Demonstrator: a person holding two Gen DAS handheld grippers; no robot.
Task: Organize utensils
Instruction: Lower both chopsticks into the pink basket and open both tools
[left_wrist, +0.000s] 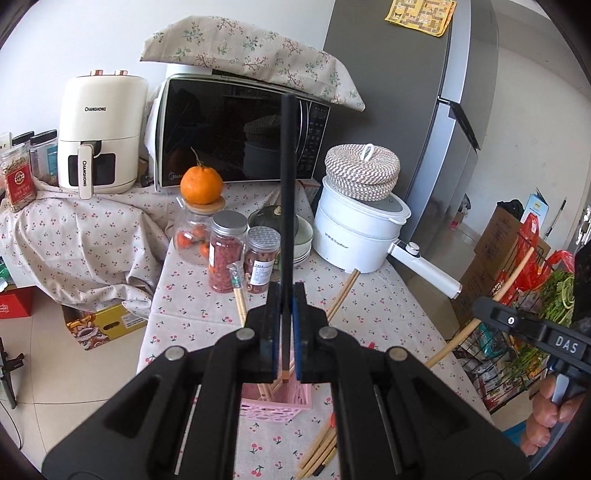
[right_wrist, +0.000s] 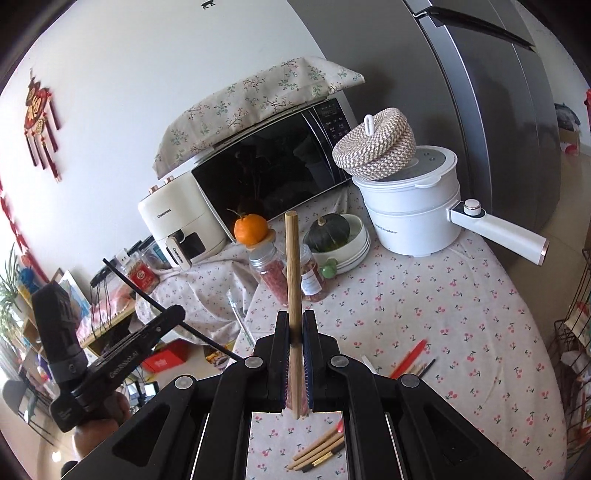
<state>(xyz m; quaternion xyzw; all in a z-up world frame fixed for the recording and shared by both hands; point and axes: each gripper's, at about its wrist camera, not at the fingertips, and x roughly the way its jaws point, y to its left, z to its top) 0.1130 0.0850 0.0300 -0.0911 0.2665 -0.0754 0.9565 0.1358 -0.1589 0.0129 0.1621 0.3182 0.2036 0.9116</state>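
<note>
Chopsticks are the work in hand: the left gripper (left_wrist: 287, 328) is clenched on a black chopstick (left_wrist: 287, 192) that stands upright, its lower tip poised just above the pink slotted basket (left_wrist: 275, 406) near the tabletop's front edge. The right gripper (right_wrist: 295, 354) clasps a bamboo chopstick (right_wrist: 293, 280), also upright, over the cherry-print tablecloth (right_wrist: 443, 314). More loose chopsticks (right_wrist: 319, 452) lie bundled by the front edge, and red ones (right_wrist: 408, 360) sit further right. Judging by this, the sorting is partway through, at the drop-in step. Next, the left should lower its stick straight into the basket and let go; the right then needs to swing over the same opening, keeping its stick vertical.
</note>
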